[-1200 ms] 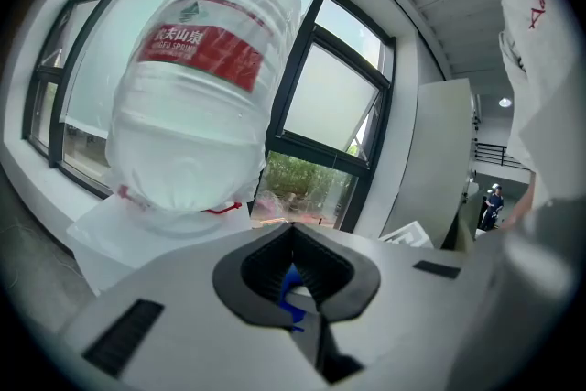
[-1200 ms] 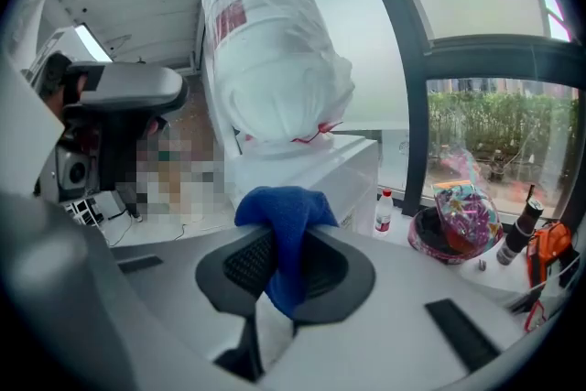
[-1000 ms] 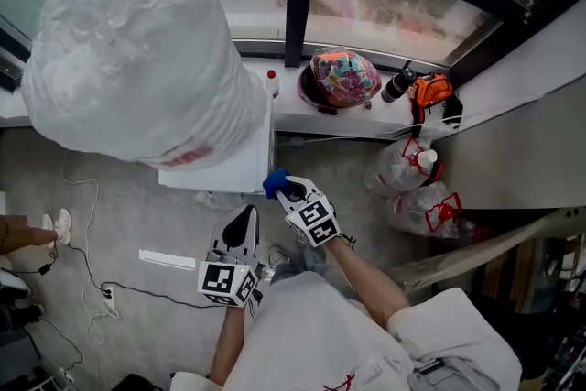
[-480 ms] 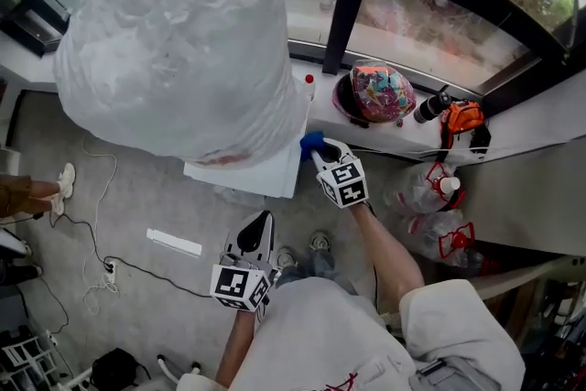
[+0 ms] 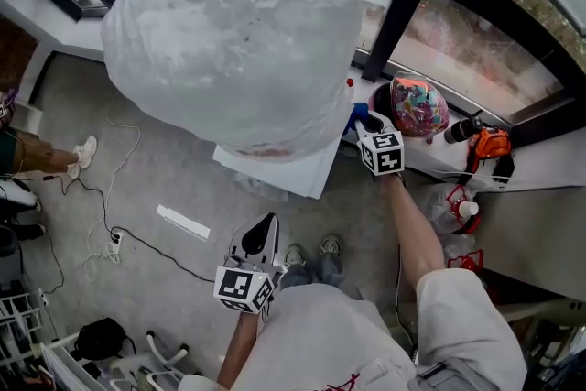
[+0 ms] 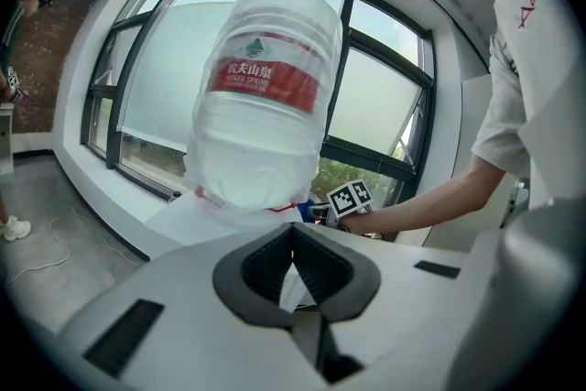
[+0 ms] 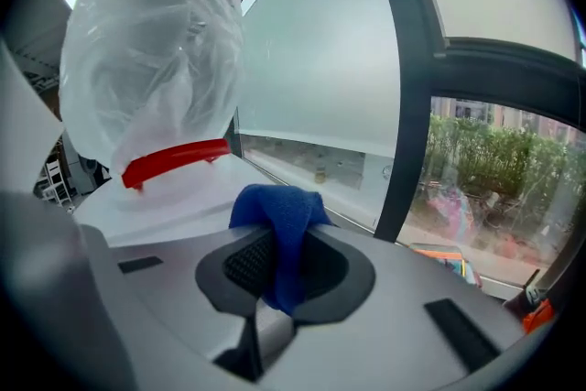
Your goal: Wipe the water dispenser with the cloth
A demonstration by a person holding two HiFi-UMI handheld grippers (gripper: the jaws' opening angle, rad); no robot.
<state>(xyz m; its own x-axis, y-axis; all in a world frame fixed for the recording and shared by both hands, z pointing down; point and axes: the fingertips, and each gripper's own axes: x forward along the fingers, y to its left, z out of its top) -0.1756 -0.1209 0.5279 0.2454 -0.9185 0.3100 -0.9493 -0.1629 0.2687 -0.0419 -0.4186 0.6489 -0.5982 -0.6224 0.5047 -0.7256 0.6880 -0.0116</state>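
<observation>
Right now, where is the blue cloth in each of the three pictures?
Head view: blue cloth right of centre, at the right gripper's tip.
Left gripper view: small blue speck just below centre.
Right gripper view: centre, clamped between the jaws.
Shared landmark: the plastic-wrapped water bottle.

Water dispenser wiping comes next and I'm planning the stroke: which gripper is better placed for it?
Right. The right gripper is shut on the blue cloth and sits at the top edge of the water dispenser, beside the bottle. The left gripper is shut on nothing and hangs low, away from it.
</observation>
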